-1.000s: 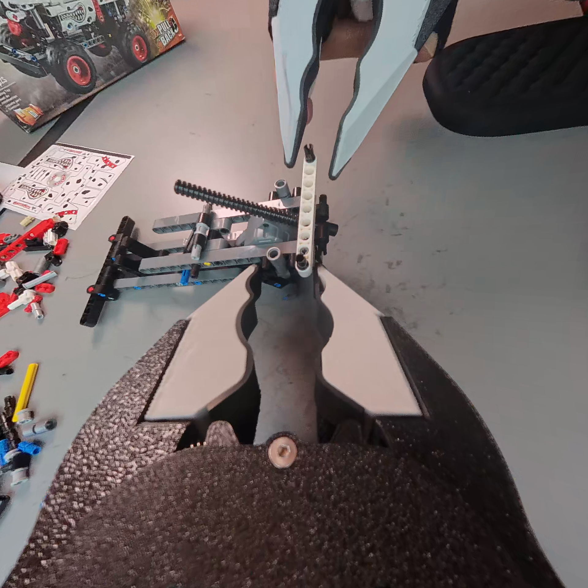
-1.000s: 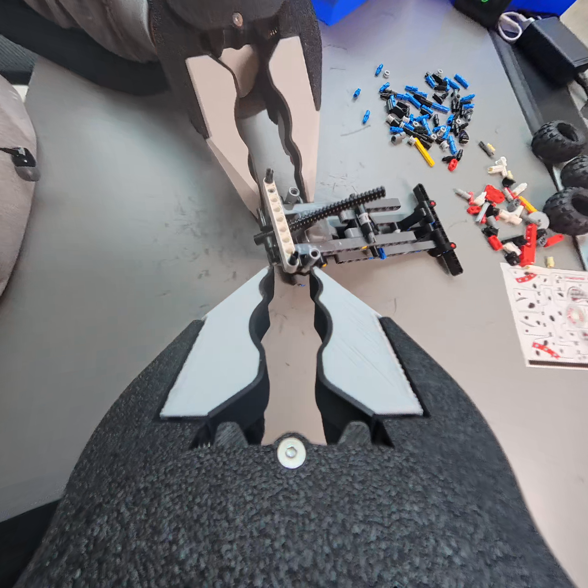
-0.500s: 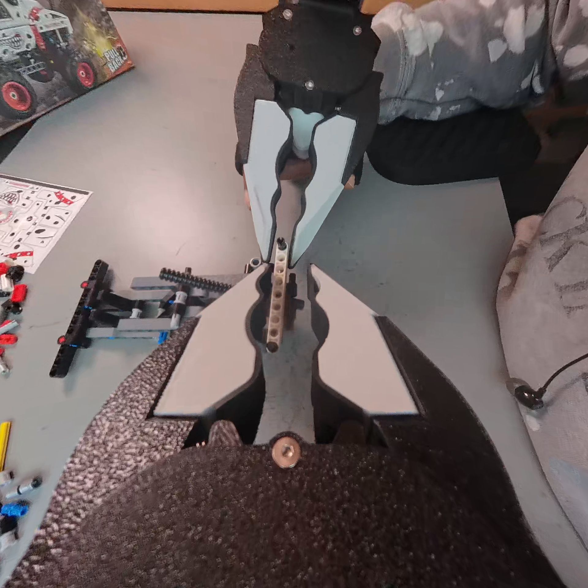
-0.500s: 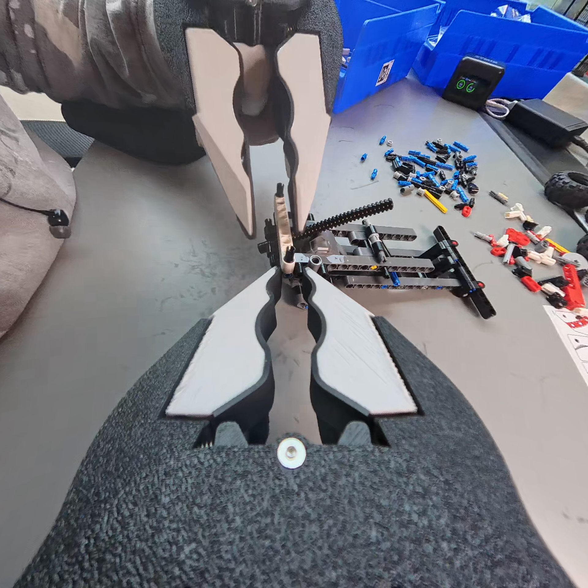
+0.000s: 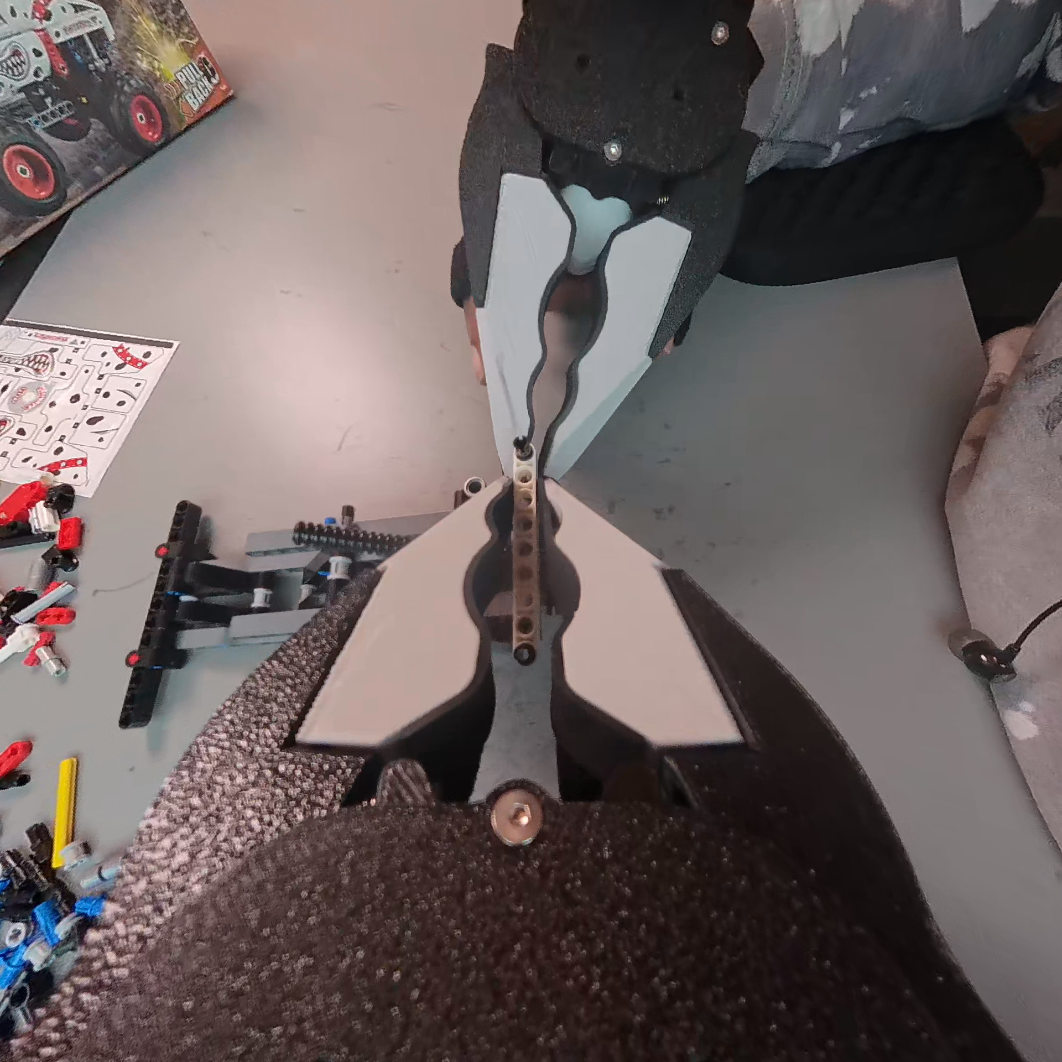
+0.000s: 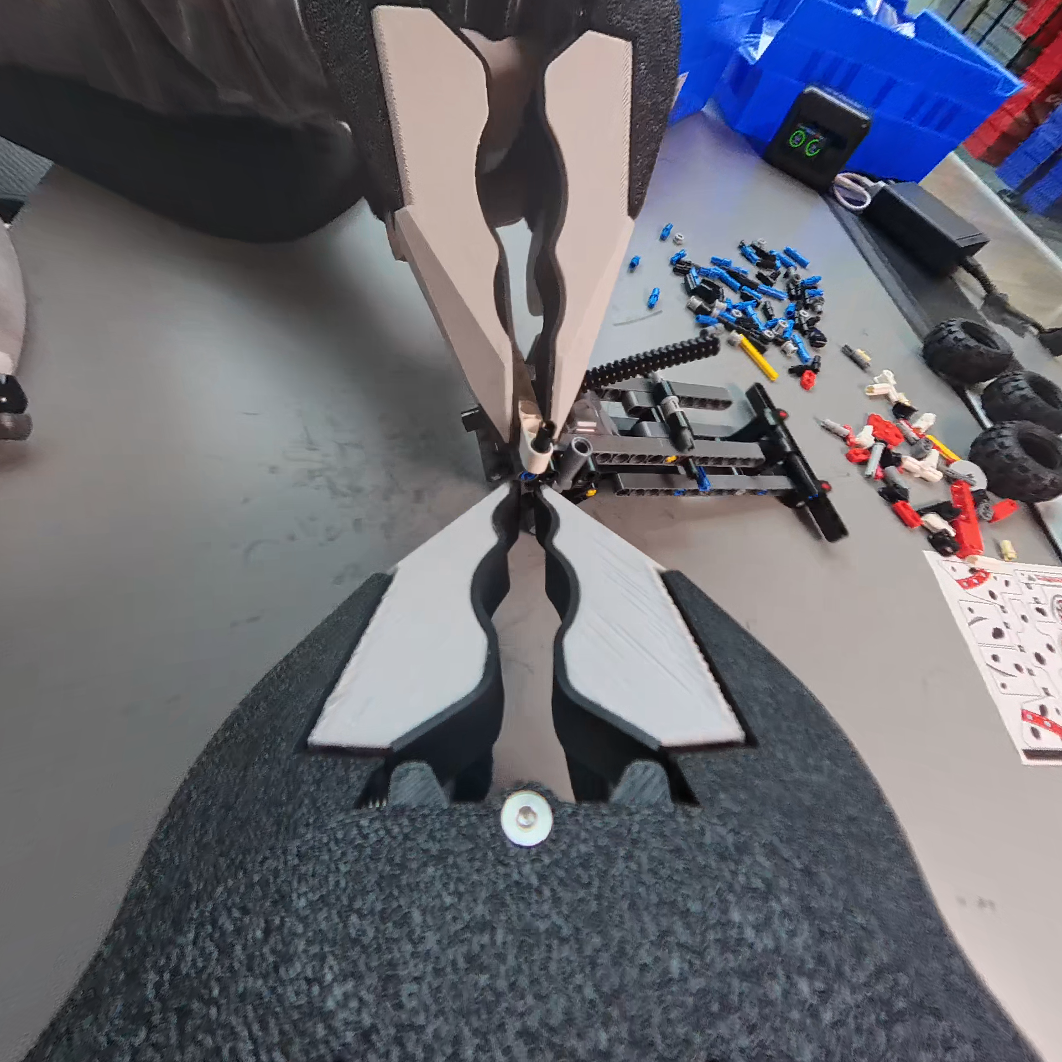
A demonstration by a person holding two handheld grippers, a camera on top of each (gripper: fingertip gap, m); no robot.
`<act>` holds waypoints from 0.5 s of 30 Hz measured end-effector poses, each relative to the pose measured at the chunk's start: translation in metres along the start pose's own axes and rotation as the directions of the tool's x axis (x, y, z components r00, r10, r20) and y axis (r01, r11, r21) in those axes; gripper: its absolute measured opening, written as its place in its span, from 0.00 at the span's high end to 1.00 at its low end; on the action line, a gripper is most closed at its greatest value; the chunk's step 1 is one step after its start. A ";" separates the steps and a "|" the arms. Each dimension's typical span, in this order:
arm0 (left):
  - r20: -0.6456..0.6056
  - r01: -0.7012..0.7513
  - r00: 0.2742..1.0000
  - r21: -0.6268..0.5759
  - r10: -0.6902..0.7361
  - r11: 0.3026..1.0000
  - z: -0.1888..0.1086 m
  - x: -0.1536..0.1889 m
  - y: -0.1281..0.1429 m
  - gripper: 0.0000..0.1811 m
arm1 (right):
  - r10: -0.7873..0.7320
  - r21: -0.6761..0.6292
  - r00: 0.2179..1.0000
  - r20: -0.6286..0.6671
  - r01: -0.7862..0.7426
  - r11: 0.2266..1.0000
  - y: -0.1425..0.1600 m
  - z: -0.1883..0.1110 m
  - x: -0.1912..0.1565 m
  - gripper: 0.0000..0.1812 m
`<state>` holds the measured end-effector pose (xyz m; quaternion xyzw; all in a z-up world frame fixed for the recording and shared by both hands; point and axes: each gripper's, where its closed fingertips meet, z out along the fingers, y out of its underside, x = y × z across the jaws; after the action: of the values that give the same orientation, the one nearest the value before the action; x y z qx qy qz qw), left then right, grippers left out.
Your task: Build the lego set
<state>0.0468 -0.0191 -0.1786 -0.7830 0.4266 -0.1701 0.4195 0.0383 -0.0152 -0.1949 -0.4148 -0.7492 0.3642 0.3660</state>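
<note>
So the left tool (image 5: 526,488) has its two fingers closed in on the white holed beam (image 5: 525,566), which stands up off the end of the dark lego frame (image 6: 678,454). Facing it, the right tool (image 6: 524,497) is pinched nearly together at the frame's end, though whether it's actually clamping anything I can't tell. Frame sits on the grey surface (image 6: 230,402), with loose blue and black pieces (image 6: 753,299), black tyres (image 6: 1017,460) and a sticker sheet (image 5: 69,402) scattered around.
</note>
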 end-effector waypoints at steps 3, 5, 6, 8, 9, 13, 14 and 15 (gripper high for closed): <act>-0.003 0.016 1.000 0.006 -0.016 1.000 -0.002 -0.002 0.002 0.95 | 0.007 -0.005 1.000 -0.016 -0.007 1.000 -0.001 0.004 0.000 0.98; 0.003 0.013 1.000 -0.009 -0.013 1.000 -0.003 -0.002 0.003 0.95 | 0.031 -0.004 0.999 -0.021 -0.031 1.000 -0.002 0.005 0.000 0.99; 0.001 0.014 1.000 -0.018 -0.014 1.000 -0.004 -0.001 0.004 0.95 | 0.051 -0.001 0.998 -0.020 -0.051 0.999 -0.003 0.005 0.000 0.99; -0.007 0.003 1.000 -0.038 -0.004 0.999 -0.004 0.002 0.005 0.95 | 0.076 -0.006 0.997 -0.010 -0.076 0.997 -0.003 0.006 -0.001 1.00; -0.005 -0.009 1.000 -0.049 0.008 0.999 -0.003 0.004 0.005 0.95 | 0.081 -0.006 0.997 -0.012 -0.081 0.997 -0.003 0.006 0.000 1.00; 0.010 -0.037 0.999 -0.060 0.037 0.998 -0.006 0.003 0.005 0.95 | 0.125 0.001 0.992 0.000 -0.125 0.992 -0.006 0.007 -0.001 1.00; 0.007 -0.033 0.999 -0.059 0.033 0.998 -0.006 0.004 0.006 0.95 | 0.135 -0.009 0.991 0.005 -0.135 0.991 -0.005 0.008 -0.002 1.00; 0.017 -0.029 0.999 -0.057 0.030 0.998 -0.006 0.003 0.007 0.95 | 0.157 -0.021 0.988 0.009 -0.157 0.987 -0.004 0.008 -0.002 1.00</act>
<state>0.0413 -0.0263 -0.1812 -0.7897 0.4392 -0.1447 0.4033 0.0308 -0.0201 -0.1961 -0.4743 -0.7197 0.3865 0.3283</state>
